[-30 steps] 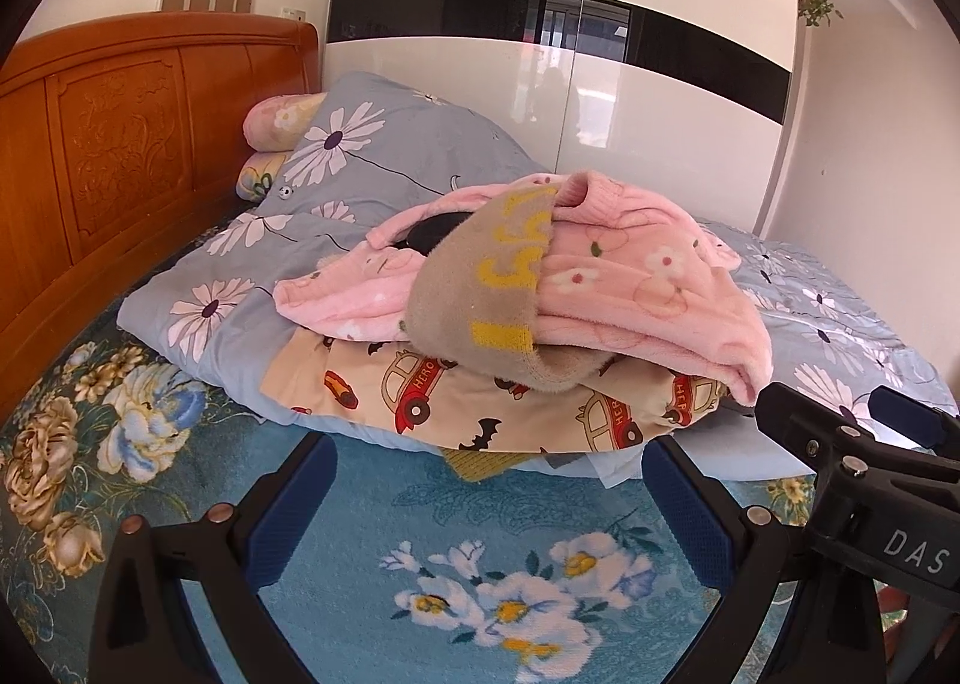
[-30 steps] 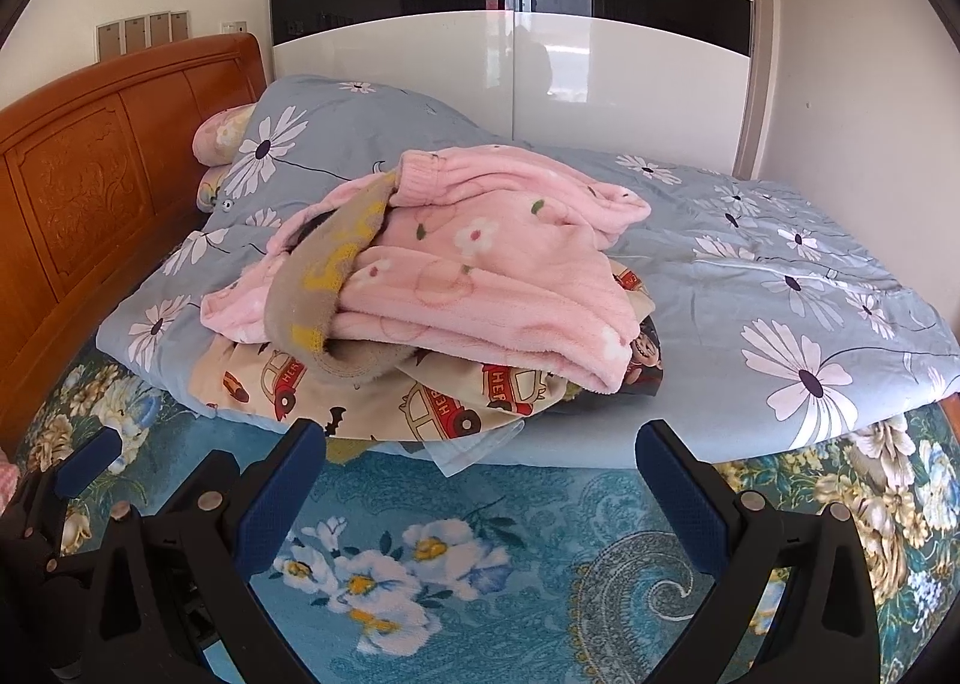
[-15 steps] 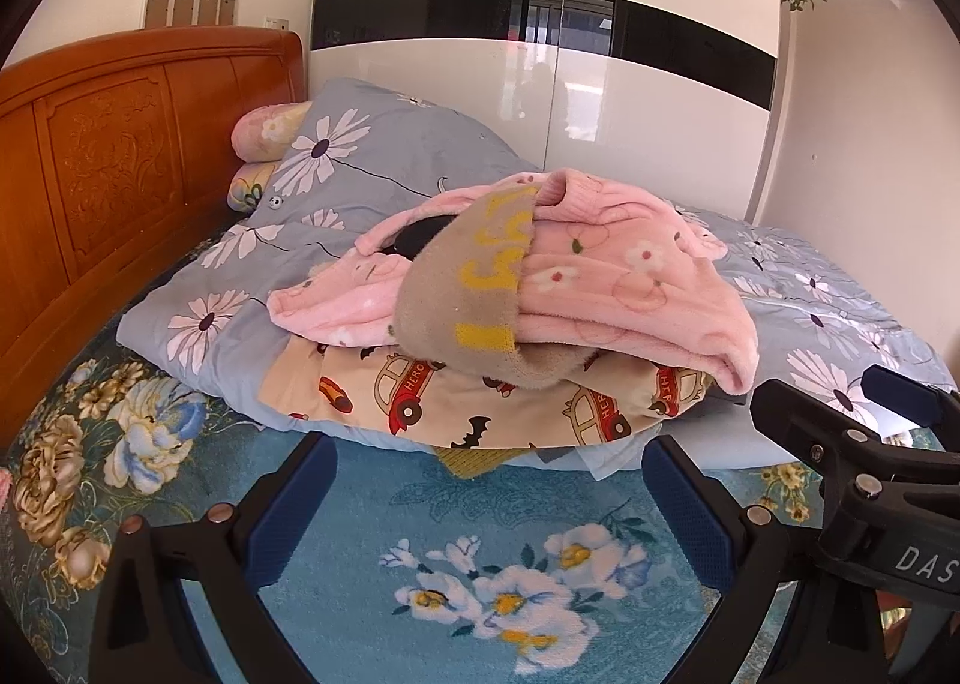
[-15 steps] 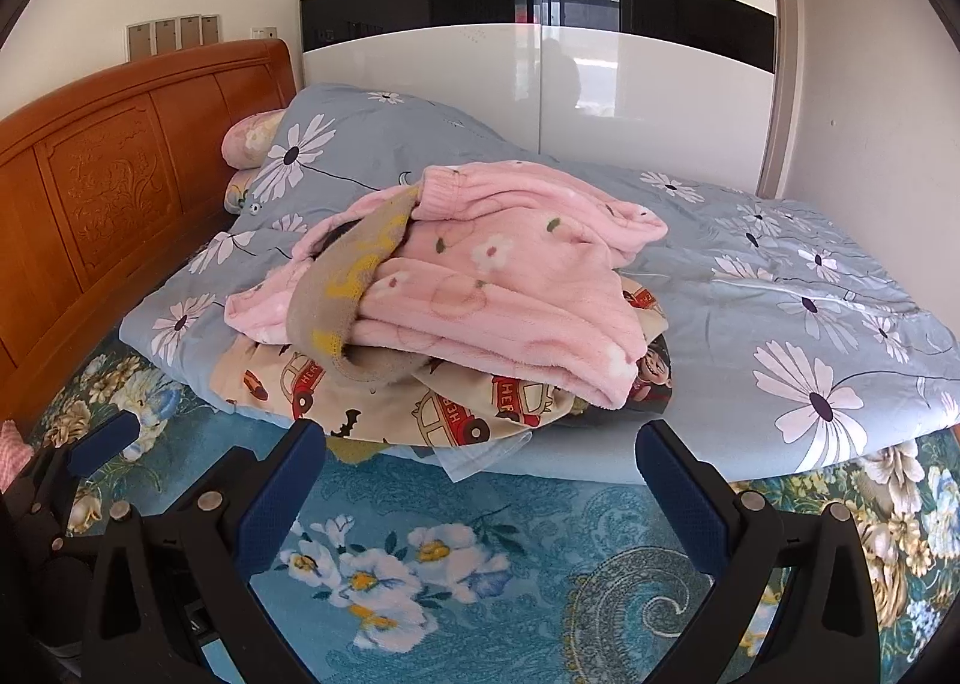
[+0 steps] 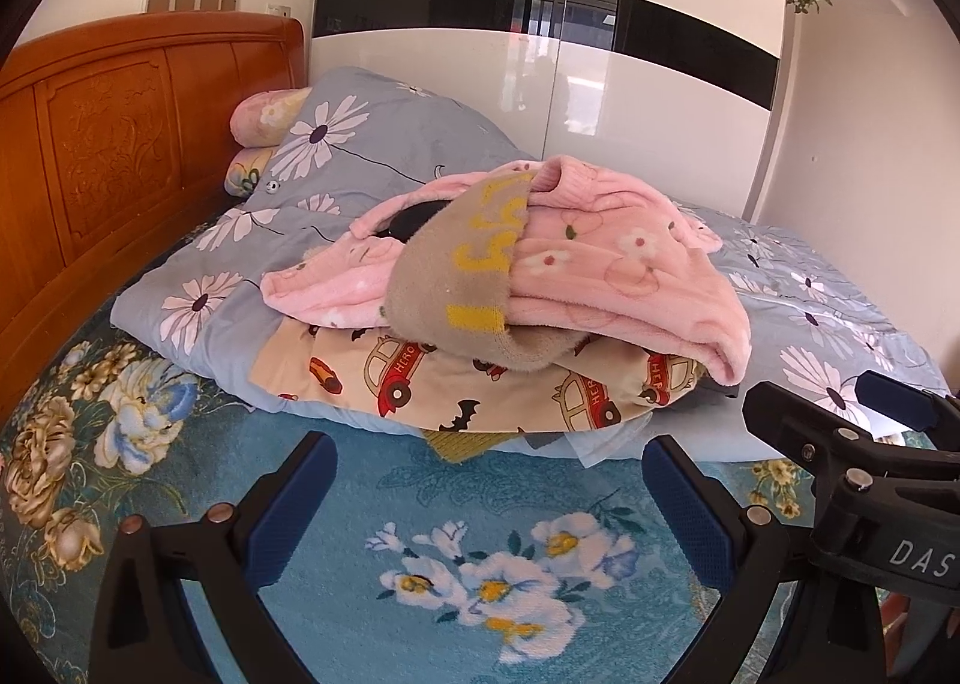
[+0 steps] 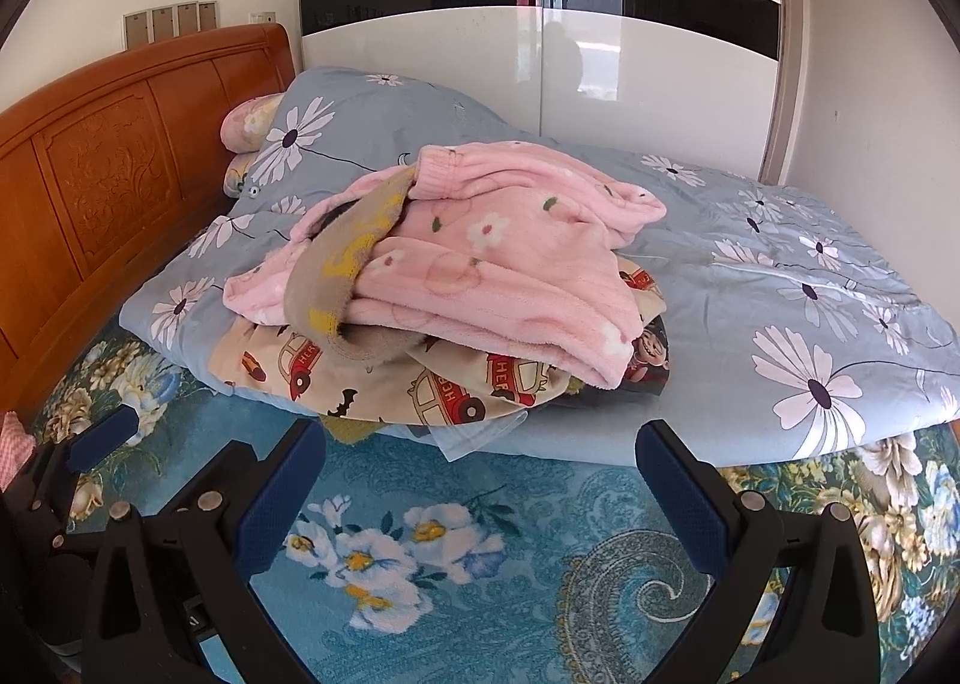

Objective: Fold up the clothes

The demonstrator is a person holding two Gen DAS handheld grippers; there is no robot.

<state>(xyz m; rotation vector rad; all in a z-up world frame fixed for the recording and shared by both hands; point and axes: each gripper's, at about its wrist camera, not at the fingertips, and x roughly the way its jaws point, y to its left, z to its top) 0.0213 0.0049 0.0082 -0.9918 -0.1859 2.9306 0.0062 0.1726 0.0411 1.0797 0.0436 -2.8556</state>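
Note:
A pile of clothes lies on the bed. On top is a pink fleece garment (image 5: 624,276) (image 6: 498,276) with a flower print. A grey-brown knit with yellow digits (image 5: 468,288) (image 6: 336,288) drapes over its left part. Under them lies a cream cloth printed with red cars (image 5: 480,390) (image 6: 444,384). My left gripper (image 5: 489,480) is open, low over the blue flowered bedsheet (image 5: 480,576), short of the pile. My right gripper (image 6: 480,474) is open too, just as far back. In each view the other gripper shows at the side, the right gripper (image 5: 864,432) and the left gripper (image 6: 102,438).
A grey-blue quilt with white daisies (image 6: 810,288) spreads under and right of the pile. A wooden headboard (image 5: 108,144) stands at the left with pillows (image 5: 264,114) against it. A white and black wardrobe (image 5: 540,36) fills the back wall.
Both views have tilted up and drawn back a little, so the pile sits lower and a bit smaller. Both grippers stay open and nothing on the bed has moved.

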